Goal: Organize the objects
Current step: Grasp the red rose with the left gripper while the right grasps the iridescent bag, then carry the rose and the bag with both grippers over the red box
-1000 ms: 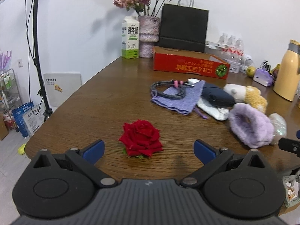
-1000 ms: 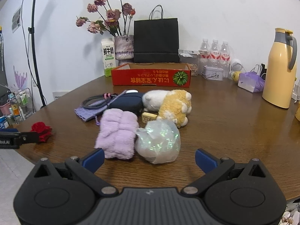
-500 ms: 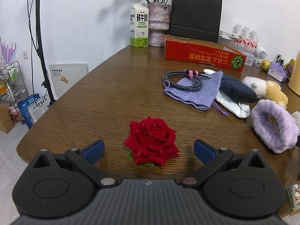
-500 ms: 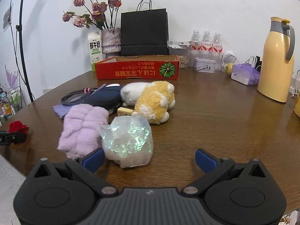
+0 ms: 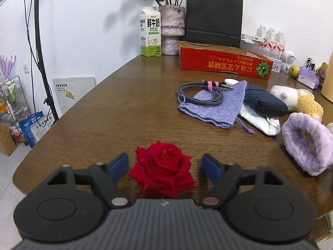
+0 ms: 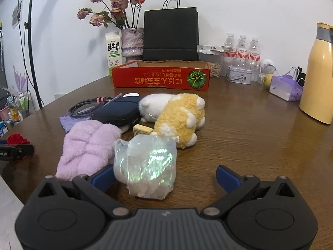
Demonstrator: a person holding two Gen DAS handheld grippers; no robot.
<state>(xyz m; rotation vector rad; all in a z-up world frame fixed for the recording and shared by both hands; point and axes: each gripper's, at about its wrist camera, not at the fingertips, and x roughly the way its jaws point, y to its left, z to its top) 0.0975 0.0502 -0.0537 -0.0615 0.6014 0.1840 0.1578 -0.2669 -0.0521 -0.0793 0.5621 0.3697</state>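
Nearest the table edge, the left gripper (image 5: 164,165) straddles a red fabric rose (image 5: 163,169) lying on the wooden table (image 5: 124,108); its jaws are closing, the blue pads just beside the petals on either side but not yet pressing them. The step in hand appears to be picking up the rose, and the next move probably calls for a soft squeeze and a lift toward the open red cardboard box (image 6: 161,78) at the far side. The right gripper (image 6: 165,177) stands wide open around an iridescent plastic bag (image 6: 145,166), its left pad close against the bag and its right pad well apart. Just left of the bag lies a lilac fluffy headband (image 6: 87,145); beyond it come a small yellow block (image 6: 142,129), a yellow-and-white plush toy (image 6: 177,114), a navy pouch (image 6: 116,112) and a coiled cable (image 5: 199,92) on a purple knit bag (image 5: 218,106), all between the grippers and the box.
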